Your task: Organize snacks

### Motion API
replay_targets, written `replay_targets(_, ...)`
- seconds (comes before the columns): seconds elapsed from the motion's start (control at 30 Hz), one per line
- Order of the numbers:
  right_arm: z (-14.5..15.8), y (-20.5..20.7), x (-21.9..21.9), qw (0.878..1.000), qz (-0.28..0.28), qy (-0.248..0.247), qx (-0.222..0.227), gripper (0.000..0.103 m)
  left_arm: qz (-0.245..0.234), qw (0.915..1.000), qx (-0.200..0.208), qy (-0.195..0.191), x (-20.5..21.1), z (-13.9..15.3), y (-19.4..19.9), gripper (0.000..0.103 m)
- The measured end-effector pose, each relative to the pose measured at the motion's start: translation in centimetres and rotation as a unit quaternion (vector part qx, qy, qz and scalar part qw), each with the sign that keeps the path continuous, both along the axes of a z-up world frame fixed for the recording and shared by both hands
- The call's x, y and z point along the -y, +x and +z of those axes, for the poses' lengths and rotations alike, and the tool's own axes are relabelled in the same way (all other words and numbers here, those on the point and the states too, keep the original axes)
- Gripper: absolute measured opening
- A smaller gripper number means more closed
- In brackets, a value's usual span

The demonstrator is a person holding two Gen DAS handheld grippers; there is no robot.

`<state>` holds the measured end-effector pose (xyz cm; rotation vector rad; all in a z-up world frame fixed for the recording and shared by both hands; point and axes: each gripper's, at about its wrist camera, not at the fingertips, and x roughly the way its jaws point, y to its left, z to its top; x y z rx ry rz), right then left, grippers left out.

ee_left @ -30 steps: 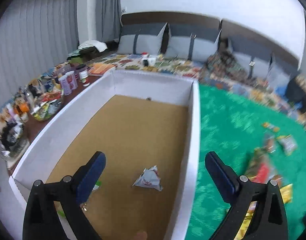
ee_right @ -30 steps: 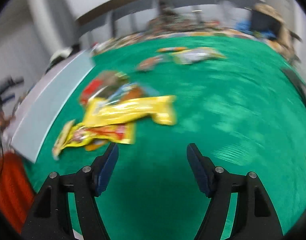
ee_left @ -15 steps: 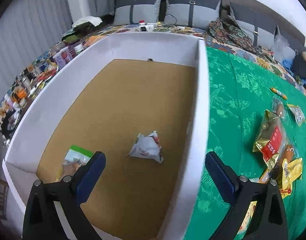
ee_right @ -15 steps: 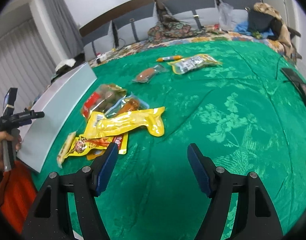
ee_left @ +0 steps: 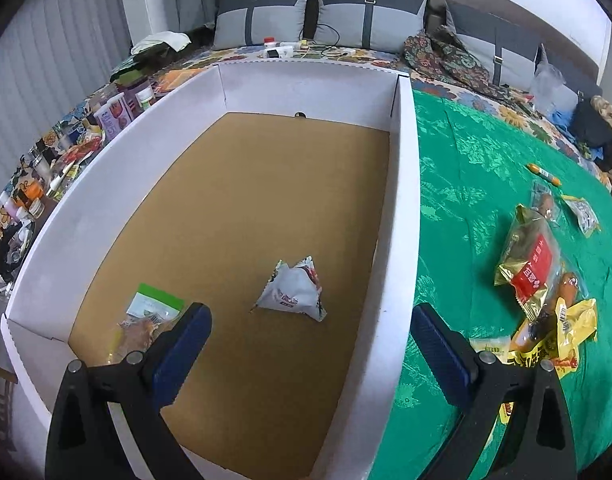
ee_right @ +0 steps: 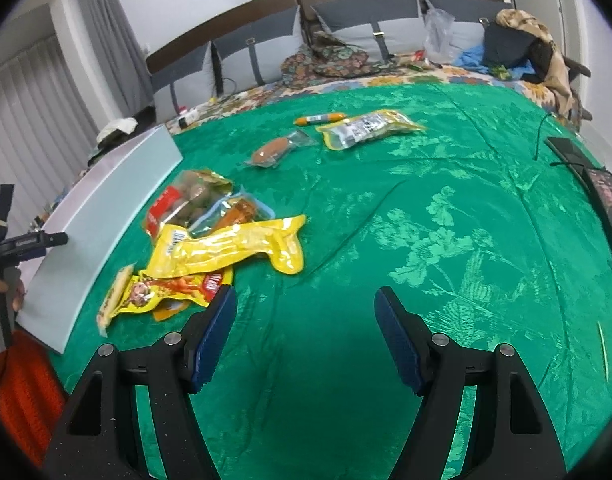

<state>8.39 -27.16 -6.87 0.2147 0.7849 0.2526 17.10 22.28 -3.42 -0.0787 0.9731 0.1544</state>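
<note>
Jaws of both the left gripper [ee_left: 310,344] and right gripper [ee_right: 305,334] are spread wide, empty. The green-topped packet [ee_left: 149,316] is partly hidden behind the left jaw; the white packet [ee_left: 293,291] lies just ahead, between them.

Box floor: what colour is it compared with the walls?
The box floor is plain cardboard brown; the walls are white. It shows best in the left wrist view.

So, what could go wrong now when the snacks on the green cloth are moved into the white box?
The yellow packet overlaps other packets in the pile, so the open right tongs may lift two or drag one. The box wall stands high beside the pile; a hanging packet could catch on it.
</note>
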Motion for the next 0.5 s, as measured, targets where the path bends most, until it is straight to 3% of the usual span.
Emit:
replay_targets(0.1,-0.5,0.3,0.3,1.000,-0.014,-0.015,-0.012,0.075,-0.001,1.0000,0.007,-0.006,-0.2,0.4,-0.2,0.099)
replay_targets(0.2,-1.4,0.7,0.9,0.998,-0.039,-0.037,-0.035,0.075,0.011,0.9962,0.082,0.025,0.6,3.0,-2.3,0.099)
replay_targets(0.37,-2.7,1.2,2.8,0.992,-0.085,-0.057,-0.068,0.075,-0.021,0.9781,0.196,0.066,4.5,7.1,-7.2,0.100)
replay_targets(0.5,-3.5,1.6,3.4,0.988,-0.104,-0.076,-0.085,0.075,-0.066,0.9740,0.214,0.034,8.2,7.6,-10.5,0.103)
